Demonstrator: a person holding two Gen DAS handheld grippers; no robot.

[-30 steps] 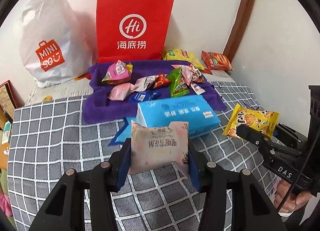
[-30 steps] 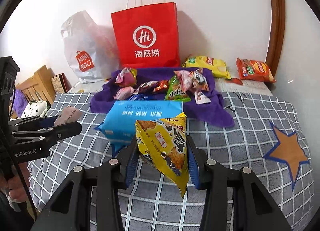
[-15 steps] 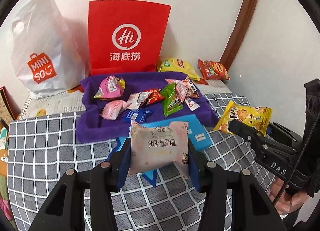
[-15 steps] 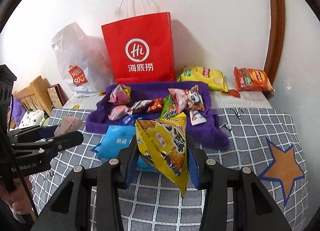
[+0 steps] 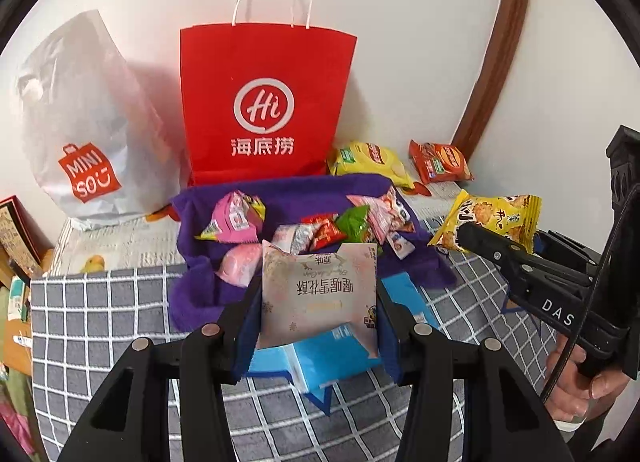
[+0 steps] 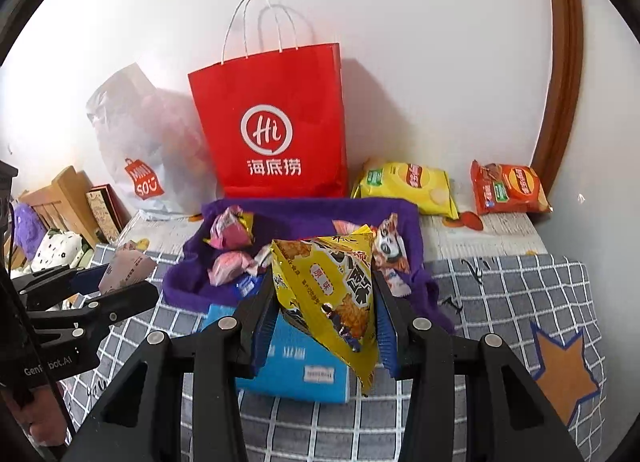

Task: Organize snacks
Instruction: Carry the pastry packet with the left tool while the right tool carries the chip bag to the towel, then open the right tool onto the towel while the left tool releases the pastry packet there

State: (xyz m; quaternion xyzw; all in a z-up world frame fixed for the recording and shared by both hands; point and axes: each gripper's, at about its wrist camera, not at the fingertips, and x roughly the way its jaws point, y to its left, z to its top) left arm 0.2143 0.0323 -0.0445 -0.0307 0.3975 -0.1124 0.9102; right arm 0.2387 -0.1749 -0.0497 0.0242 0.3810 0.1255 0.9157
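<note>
My left gripper is shut on a pale pink snack packet, held in the air above the blue pack. My right gripper is shut on a yellow snack bag, also raised; that bag shows in the left wrist view. A purple cloth holds several small snacks, such as a pink one and a green one. A red paper bag stands open behind the cloth, against the wall.
A white MINISO plastic bag leans left of the red bag. A yellow chip bag and an orange chip bag lie at the back right. The grey checked bedcover has an orange star.
Both grippers have risen and moved forward toward the purple cloth and red bag, each still holding its packet. The blue pack now sits lower, under the fingers.
</note>
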